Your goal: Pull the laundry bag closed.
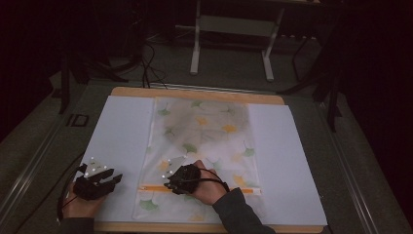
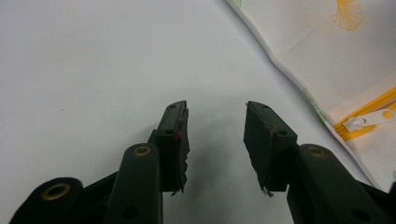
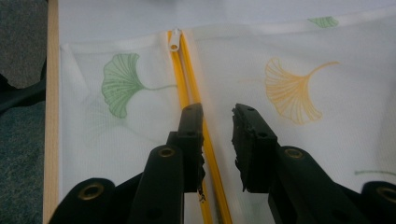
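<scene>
Near the front edge of the wooden table [image 1: 195, 93], on the white paper sheet [image 1: 122, 126] that covers most of it, lies a translucent white mesh zip bag printed with green and orange ginkgo leaves [image 1: 204, 131]. Bag sits mid-table, long axis front to back, its far end close to the table's back edge, its near end close to the front edge.

Yellow zipper [image 3: 184, 84] runs crosswise near the bag's front end. White zipper pull [image 3: 174, 39] is at the zipper's left end, by the bag's left edge — also visible in the left gripper view [image 2: 357, 123].

Right gripper [image 1: 176, 181]: over the zipper, roughly a third of the way along from the left end. Jaws partly open with a clear gap, nothing clamped. In its own view [image 3: 218, 122] the left-hand jaw lies across the yellow tape, the other over plain mesh beside an orange leaf; whether the tips touch the fabric I cannot tell. Pull is well ahead of the tips, not between them.

Left gripper [image 1: 100, 180]: over bare paper near the front-left corner, left of the bag and apart from it. Jaws open, empty [image 2: 216, 122] — only white paper between them.
</scene>
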`<move>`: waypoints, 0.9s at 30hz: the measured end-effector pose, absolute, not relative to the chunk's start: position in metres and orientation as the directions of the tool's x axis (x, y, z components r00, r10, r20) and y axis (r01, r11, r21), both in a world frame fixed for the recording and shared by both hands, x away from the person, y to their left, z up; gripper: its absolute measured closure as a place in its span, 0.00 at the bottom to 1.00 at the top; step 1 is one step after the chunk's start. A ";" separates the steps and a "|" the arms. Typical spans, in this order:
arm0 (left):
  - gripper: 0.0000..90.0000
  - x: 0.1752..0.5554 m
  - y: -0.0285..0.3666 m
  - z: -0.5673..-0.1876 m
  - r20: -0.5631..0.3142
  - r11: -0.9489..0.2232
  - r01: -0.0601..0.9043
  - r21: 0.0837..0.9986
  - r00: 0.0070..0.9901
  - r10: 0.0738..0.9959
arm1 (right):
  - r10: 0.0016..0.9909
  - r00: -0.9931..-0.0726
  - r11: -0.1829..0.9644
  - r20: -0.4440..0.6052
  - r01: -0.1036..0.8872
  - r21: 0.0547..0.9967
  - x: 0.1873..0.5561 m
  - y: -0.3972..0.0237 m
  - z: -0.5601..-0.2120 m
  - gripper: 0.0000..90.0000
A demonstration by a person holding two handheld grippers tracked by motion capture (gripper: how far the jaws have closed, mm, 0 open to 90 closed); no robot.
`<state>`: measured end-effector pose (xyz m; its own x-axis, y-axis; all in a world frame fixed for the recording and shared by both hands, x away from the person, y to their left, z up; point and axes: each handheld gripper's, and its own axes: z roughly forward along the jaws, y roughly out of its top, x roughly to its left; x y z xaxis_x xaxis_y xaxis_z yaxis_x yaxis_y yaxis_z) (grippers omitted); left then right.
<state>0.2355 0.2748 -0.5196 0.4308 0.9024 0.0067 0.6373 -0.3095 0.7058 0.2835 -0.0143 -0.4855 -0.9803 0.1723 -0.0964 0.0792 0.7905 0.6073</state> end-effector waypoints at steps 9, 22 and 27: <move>0.67 0.235 0.274 -0.519 0.013 -0.315 0.635 0.705 0.433 0.901 | 0.162 -0.983 0.786 -0.083 0.078 0.613 0.283 -0.005 -0.486 0.80; 0.67 0.235 0.274 -0.519 0.011 -0.313 0.634 0.707 0.432 0.902 | 0.143 -0.987 0.777 -0.076 0.064 0.627 0.283 0.009 -0.486 0.81; 0.67 0.235 0.274 -0.519 0.012 -0.313 0.633 0.708 0.432 0.902 | 0.129 -0.989 0.780 -0.072 0.056 0.624 0.283 0.015 -0.487 0.83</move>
